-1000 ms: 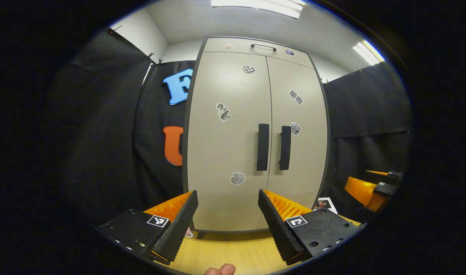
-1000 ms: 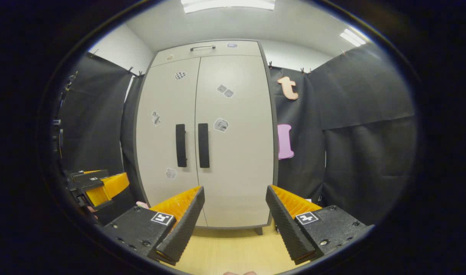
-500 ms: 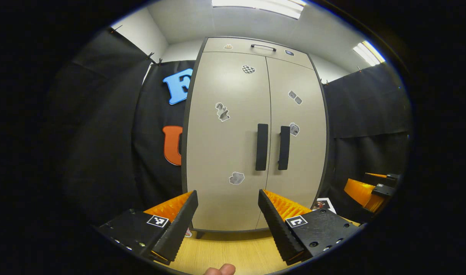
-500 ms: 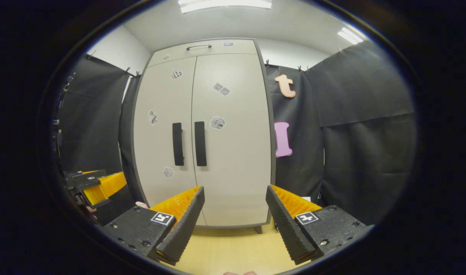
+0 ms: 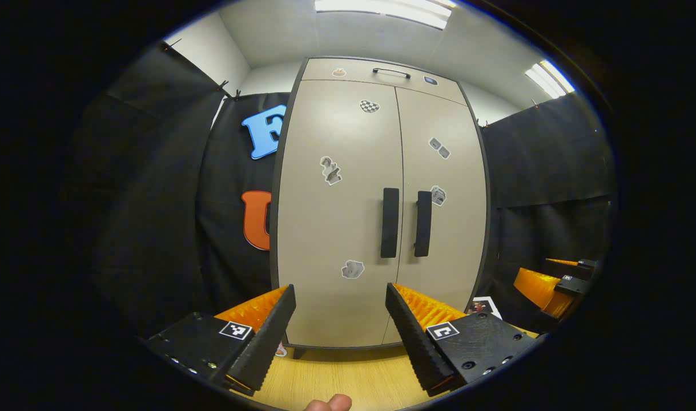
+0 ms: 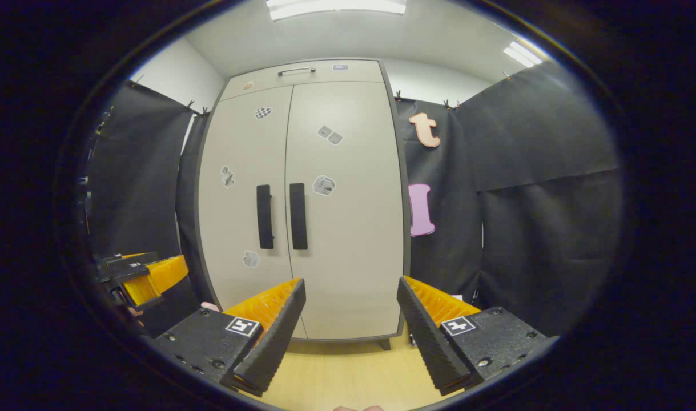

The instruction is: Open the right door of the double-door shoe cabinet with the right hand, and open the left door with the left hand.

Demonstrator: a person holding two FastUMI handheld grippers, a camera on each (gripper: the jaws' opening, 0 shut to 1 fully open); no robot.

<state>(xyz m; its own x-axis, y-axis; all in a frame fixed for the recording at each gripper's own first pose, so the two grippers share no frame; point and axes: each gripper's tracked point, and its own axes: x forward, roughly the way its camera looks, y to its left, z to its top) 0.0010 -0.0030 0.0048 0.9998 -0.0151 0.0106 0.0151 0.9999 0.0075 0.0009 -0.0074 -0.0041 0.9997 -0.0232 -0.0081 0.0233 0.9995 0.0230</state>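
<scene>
Right gripper view, right hand-held gripper (image 6: pixel 351 342) agape, shoe cabinet (image 6: pixel 348 240) doors closed; left hand-held gripper (image 5: pixel 341 342) agape

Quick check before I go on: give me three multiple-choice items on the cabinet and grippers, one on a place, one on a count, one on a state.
1. Where do the two vertical door handles sit?
A. at the outer edges
B. side by side at the centre seam
C. along the top

2. How many stickers are on the left door?
A. three
B. one
C. six

3. What state are the double doors in?
A. both shut
B. right ajar
C. both wide open

Answers:
1 B: the left handle and right handle flank the seam.
2 A: three show on the left door.
3 A: the left door and right door lie flush; the left gripper and right gripper hang open, apart from the shoe cabinet.
</scene>
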